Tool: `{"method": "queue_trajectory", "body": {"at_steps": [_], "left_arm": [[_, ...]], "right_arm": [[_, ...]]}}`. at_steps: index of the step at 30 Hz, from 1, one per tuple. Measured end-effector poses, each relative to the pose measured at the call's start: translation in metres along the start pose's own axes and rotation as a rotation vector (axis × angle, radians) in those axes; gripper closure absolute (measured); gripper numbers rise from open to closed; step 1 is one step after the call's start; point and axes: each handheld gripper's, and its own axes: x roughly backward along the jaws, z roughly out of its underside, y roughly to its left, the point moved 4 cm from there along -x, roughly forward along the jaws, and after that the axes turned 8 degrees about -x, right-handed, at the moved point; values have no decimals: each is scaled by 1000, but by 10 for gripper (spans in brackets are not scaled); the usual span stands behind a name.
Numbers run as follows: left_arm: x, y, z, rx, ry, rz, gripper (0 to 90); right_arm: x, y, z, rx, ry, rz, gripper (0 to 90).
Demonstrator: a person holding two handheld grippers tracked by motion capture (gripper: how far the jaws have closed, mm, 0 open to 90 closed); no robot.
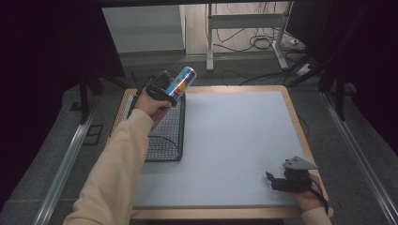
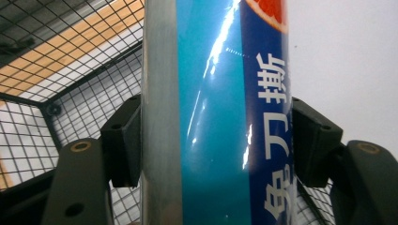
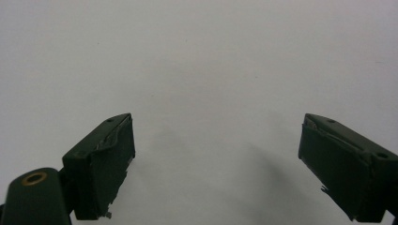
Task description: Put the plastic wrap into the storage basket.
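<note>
The person wears a long cream sleeve (image 1: 115, 164) on the left arm. A bit of the same cream cuff (image 1: 315, 216) shows at the right wrist.

The left gripper (image 2: 216, 145) is black, with a black strap round the hand. Its two jaws are thick and dark, each ending in a square black pad (image 2: 124, 143). Each jaw arm has a round brass ring (image 2: 80, 146) and small screw holes.

The right gripper (image 3: 216, 164) is black too. A grey three-cornered plate (image 1: 298, 163) sits on top, and a thin black cable (image 1: 323, 196) trails from it. Its pads (image 3: 105, 164) look worn, with ragged edges. One brass ring (image 3: 34, 178) shows on its arm.
</note>
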Motion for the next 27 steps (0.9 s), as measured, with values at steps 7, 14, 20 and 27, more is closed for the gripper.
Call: {"method": "queue_trajectory", "body": {"at_steps": [7, 14, 20, 27], "left_arm": [[-8, 1, 0, 11, 25, 2, 318], [-11, 3, 1, 11, 30, -5, 317], [-21, 2, 5, -5, 82, -19, 317], [-30, 4, 7, -14, 132, -43, 317]], "right_arm": [[0, 0, 0, -1, -4, -1, 113], [0, 0, 0, 0, -3, -1, 112], [0, 1, 0, 2, -5, -2, 112], [0, 2, 0, 4, -2, -6, 112]]}}
